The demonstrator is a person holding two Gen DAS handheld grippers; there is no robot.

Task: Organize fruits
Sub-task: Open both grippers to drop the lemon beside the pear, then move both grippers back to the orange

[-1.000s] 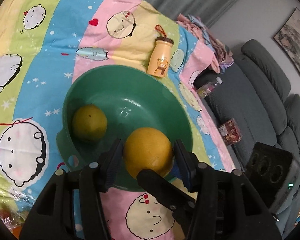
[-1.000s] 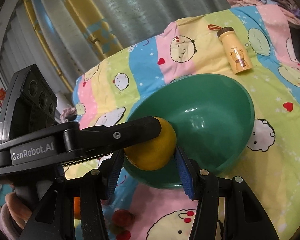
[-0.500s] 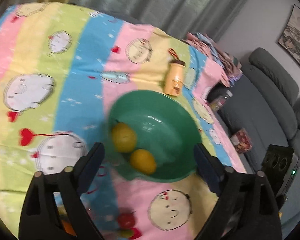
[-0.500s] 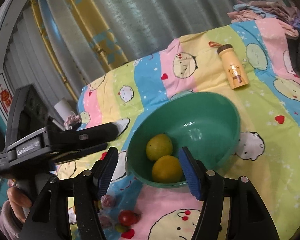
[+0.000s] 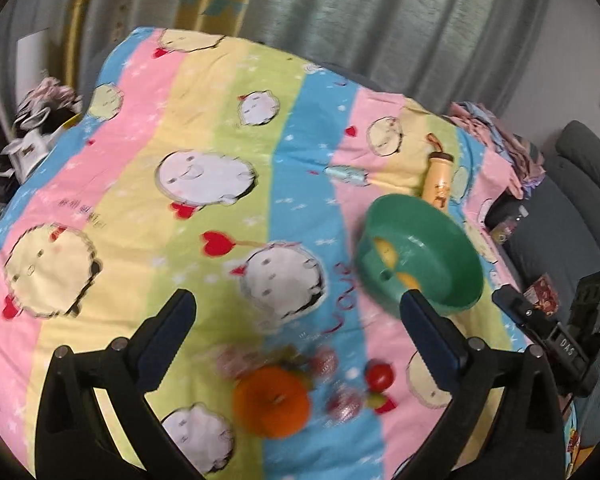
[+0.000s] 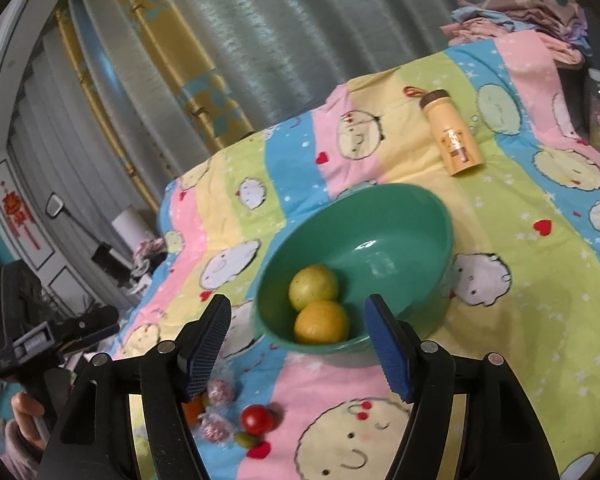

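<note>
Two yellow fruits (image 6: 319, 308) touching, in green bowl (image 6: 412, 216)

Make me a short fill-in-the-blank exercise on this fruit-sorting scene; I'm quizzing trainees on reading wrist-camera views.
1. The green bowl holds ____ yellowish fruits.
2. The orange lies on the blanket, ____ the bowl.
3. The left gripper has just opened and holds ____ between its fingers.
4. The bottle with the bear picture is lying on its ____.

Missing words: two; outside; nothing; side
</note>
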